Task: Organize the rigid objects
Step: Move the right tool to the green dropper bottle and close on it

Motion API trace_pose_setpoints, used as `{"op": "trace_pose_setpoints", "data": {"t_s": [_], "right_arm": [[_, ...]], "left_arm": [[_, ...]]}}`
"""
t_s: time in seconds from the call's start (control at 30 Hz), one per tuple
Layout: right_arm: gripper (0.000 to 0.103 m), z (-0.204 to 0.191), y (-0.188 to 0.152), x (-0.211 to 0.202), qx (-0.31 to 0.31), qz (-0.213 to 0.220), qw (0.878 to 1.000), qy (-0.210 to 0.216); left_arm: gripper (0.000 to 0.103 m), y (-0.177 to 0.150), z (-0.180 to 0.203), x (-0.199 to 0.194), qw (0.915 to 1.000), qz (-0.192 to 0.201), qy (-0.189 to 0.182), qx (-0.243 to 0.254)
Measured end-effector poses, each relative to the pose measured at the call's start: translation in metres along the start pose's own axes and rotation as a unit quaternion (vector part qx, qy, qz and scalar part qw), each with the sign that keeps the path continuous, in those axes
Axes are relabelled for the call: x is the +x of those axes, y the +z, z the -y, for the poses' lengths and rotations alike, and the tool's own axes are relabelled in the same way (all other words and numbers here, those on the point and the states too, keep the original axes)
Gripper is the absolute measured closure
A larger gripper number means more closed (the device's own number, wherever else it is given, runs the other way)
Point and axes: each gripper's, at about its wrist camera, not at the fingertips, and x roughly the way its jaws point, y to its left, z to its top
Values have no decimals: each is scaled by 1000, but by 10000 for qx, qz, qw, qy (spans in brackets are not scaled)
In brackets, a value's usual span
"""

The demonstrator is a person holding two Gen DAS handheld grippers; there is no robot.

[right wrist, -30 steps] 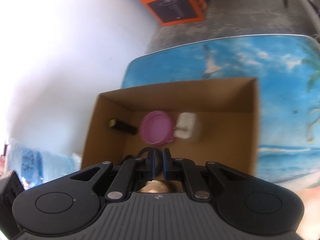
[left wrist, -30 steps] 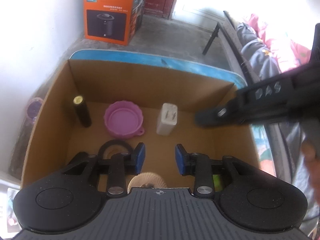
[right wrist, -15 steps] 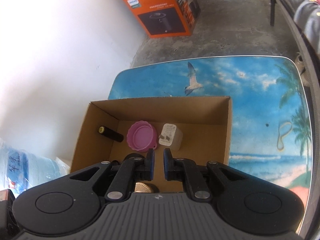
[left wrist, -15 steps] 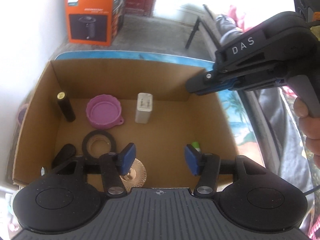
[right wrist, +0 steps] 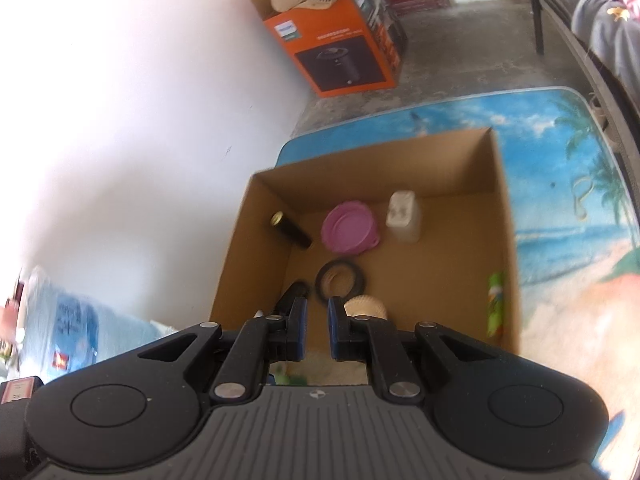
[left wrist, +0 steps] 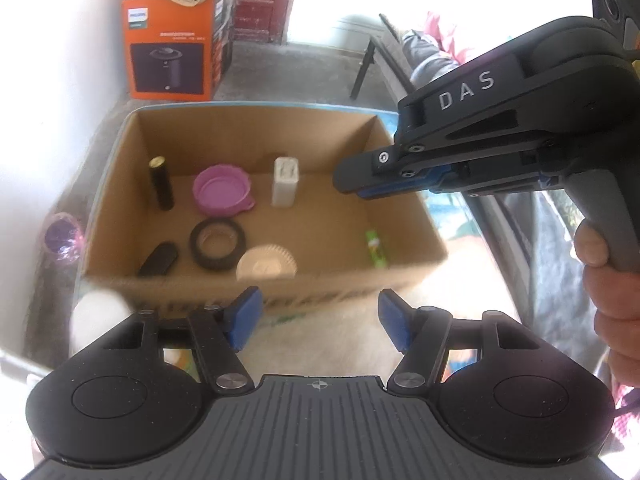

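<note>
From my left wrist camera: my left gripper (left wrist: 320,322) hung on the near side of the cardboard box (left wrist: 280,284), its blue pads spread, having just been opening, with nothing between them. Inside the box lay a black cylinder (left wrist: 161,184) standing at the far left, a purple lid (left wrist: 222,190), a white charger (left wrist: 285,182), a black ring (left wrist: 217,243), a dark oval piece (left wrist: 158,258), a tan ribbed disc (left wrist: 266,266) against the near wall, and a green tube (left wrist: 376,248) along the right wall. My right gripper (left wrist: 350,182) cut across the upper right of the frame over the box's right side, blue pads pressed together and empty, my hand (left wrist: 604,276) on its grip. An orange appliance carton (left wrist: 176,52) stood on the floor beyond.

From my right wrist camera: the right gripper's (right wrist: 315,328) pads stood close together over the near wall of the box (right wrist: 500,200), holding nothing; its fingers (right wrist: 298,330) hid part of that wall and the dark oval piece (right wrist: 294,294). The ring (right wrist: 340,280), tan disc (right wrist: 365,306), purple lid (right wrist: 350,228), charger (right wrist: 402,214), black cylinder (right wrist: 290,229) and green tube (right wrist: 495,304) all sat within the box. The box rested on a beach-print tabletop (right wrist: 568,184); a blue-labelled water jug (right wrist: 72,320) showed at lower left.
</note>
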Motion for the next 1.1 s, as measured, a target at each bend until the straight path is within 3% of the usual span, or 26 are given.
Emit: {"op": "trace_pose_setpoints", "data": {"t_s": [0.13,0.3,0.63,1.1], "right_arm": [[84,-16,-21,4,-37,-73,10000,-38],[49,-41,-41,10,-222,-17,9997,-104],[50,-76,-60,35,-739,85,9972,-111],[61,-87,-71,73,-1440,-248,9893,-39]], "left_arm": [[35,-20,-10,-13,9996,-57,264,49],[34,-40,-29,-12,9974,-169,693,-29],[32,-66,-58,10,9914,-108,1303,-4],[36,-85,-71,34,9933,47,1157,14]]}}
